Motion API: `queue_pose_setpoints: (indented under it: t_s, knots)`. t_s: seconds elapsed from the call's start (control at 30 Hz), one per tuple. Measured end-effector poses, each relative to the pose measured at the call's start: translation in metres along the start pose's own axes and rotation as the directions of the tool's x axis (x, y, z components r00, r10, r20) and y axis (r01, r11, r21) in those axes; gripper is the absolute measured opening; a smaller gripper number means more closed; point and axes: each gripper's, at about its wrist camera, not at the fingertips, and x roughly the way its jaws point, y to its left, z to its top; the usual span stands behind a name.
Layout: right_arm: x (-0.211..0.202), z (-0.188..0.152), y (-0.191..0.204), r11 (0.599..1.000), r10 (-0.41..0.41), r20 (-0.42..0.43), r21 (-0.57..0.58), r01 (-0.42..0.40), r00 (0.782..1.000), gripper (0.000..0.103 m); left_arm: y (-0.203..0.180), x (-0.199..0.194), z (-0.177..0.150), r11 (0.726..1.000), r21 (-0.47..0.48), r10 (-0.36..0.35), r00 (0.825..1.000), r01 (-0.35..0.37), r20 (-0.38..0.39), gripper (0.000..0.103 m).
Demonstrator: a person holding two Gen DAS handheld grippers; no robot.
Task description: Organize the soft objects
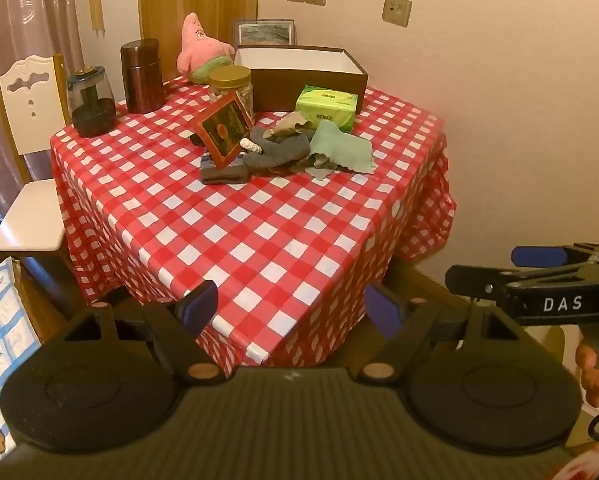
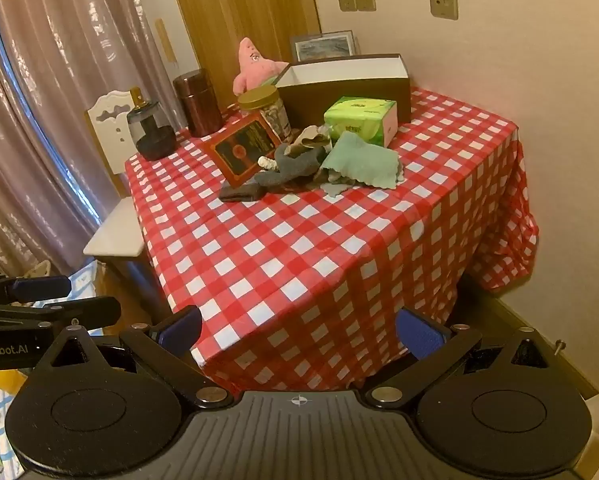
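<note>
A heap of soft things lies mid-table: a grey sock (image 1: 277, 152) (image 2: 295, 168), a pale green cloth (image 1: 345, 148) (image 2: 363, 160), a beige rag (image 1: 293, 124) and a dark folded cloth (image 1: 223, 174) (image 2: 239, 192). A pink starfish plush (image 1: 199, 48) (image 2: 253, 66) leans at the back beside an open brown box (image 1: 311, 76) (image 2: 343, 84). My left gripper (image 1: 291, 306) is open before the table's near corner, far from the heap. The right gripper (image 2: 299, 330) is open too and holds nothing; it also shows at the right edge of the left wrist view (image 1: 539, 272).
On the red checked tablecloth (image 1: 259, 232) (image 2: 319, 248) stand a green tissue pack (image 1: 327, 106) (image 2: 361, 118), a gold-lidded jar (image 1: 231, 88), a red framed card (image 1: 223, 128) (image 2: 245, 146), a brown canister (image 1: 141, 76) and a dark grinder (image 1: 91, 106). A white chair (image 1: 27, 184) stands left.
</note>
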Motion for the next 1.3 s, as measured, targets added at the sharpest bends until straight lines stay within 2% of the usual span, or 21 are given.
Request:
queue_pose_setpoints:
  t_s: [1.3]
  knots:
    - [-0.0004, 0.0043, -0.0003, 1.000, 0.002, 0.007, 0.001, -0.002, 1.000, 0.103, -0.0025, -0.0043, 0.0045, 1.000, 0.005, -0.003, 1.000, 0.003, 0.014, 0.079]
